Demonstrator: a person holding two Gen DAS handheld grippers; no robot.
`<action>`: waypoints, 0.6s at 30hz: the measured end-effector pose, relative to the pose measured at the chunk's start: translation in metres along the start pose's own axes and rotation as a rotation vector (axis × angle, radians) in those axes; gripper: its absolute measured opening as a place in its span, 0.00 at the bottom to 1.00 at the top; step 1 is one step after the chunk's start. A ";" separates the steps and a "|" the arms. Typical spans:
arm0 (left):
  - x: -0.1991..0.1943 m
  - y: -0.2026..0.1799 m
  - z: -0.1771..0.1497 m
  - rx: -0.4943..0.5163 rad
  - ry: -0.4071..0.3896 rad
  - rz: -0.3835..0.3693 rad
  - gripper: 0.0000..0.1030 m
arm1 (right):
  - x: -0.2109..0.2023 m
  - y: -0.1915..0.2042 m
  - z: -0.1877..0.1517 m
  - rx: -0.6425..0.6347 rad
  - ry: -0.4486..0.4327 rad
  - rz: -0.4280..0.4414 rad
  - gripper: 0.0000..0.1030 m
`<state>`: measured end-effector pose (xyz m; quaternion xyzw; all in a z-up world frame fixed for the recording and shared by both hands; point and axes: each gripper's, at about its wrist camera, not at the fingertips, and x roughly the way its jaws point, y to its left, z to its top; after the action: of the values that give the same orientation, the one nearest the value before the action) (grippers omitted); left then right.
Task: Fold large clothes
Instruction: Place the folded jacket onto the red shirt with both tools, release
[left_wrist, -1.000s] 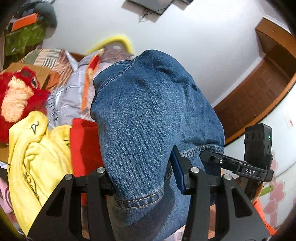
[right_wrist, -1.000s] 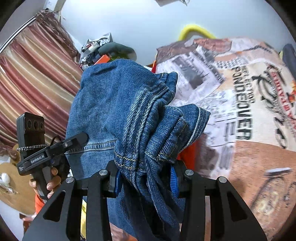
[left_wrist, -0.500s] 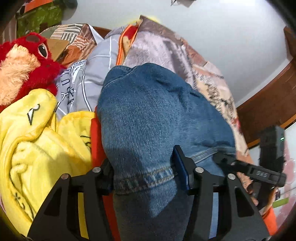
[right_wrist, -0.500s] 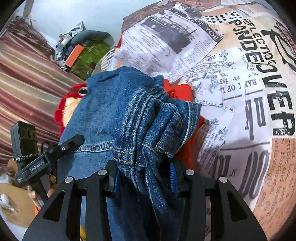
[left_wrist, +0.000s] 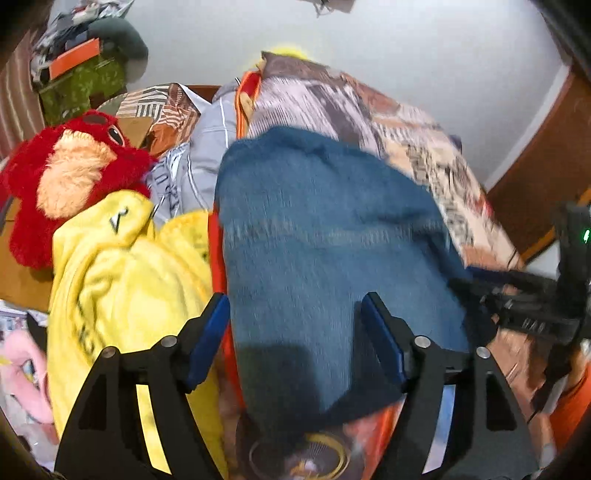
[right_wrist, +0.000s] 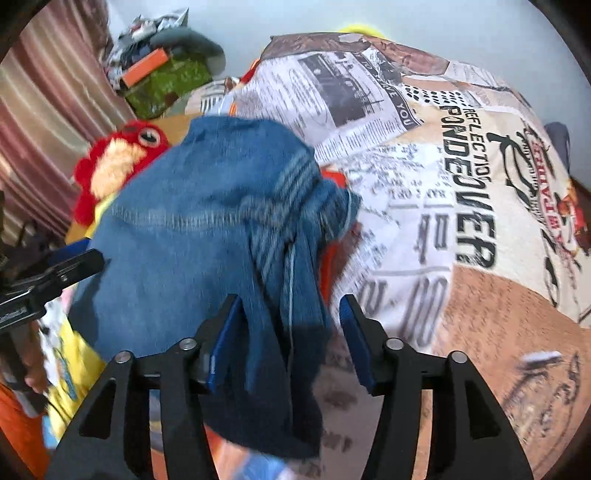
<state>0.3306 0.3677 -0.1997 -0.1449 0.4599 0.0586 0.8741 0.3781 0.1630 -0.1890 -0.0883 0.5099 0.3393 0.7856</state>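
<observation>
The folded blue jeans (left_wrist: 325, 251) lie in a bundle on the printed bedspread (right_wrist: 461, 206), partly over an orange-red garment (left_wrist: 218, 251). My left gripper (left_wrist: 295, 314) is open, its blue pads standing apart on either side of the near end of the jeans. My right gripper (right_wrist: 288, 314) is open too, and the bunched waistband end of the jeans (right_wrist: 221, 251) lies loose between its spread fingers. The jeans are motion-blurred in both views. The other gripper shows at each view's edge.
A yellow garment (left_wrist: 122, 280) and a red plush toy (left_wrist: 70, 177) lie left of the jeans. A grey striped cloth (left_wrist: 199, 166) and a pile of boxes (right_wrist: 162, 74) sit at the bed's far left. A wooden door (left_wrist: 546, 155) stands at the right.
Both grippers lowered the jeans onto the bed, then opened and let go. The jeans now rest on the bedspread instead of hanging clamped in the fingers.
</observation>
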 end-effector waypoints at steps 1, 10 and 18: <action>-0.001 -0.004 -0.007 0.020 0.004 0.024 0.76 | -0.001 0.000 -0.004 -0.006 -0.005 -0.017 0.59; -0.046 -0.025 -0.046 0.054 -0.053 0.096 0.83 | -0.043 0.014 -0.033 -0.083 -0.024 -0.074 0.62; -0.144 -0.066 -0.051 0.121 -0.247 0.138 0.83 | -0.144 0.047 -0.045 -0.135 -0.214 -0.011 0.62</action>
<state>0.2236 0.2934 -0.0957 -0.0519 0.3604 0.1081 0.9251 0.2790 0.1128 -0.0765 -0.1071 0.3984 0.3762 0.8296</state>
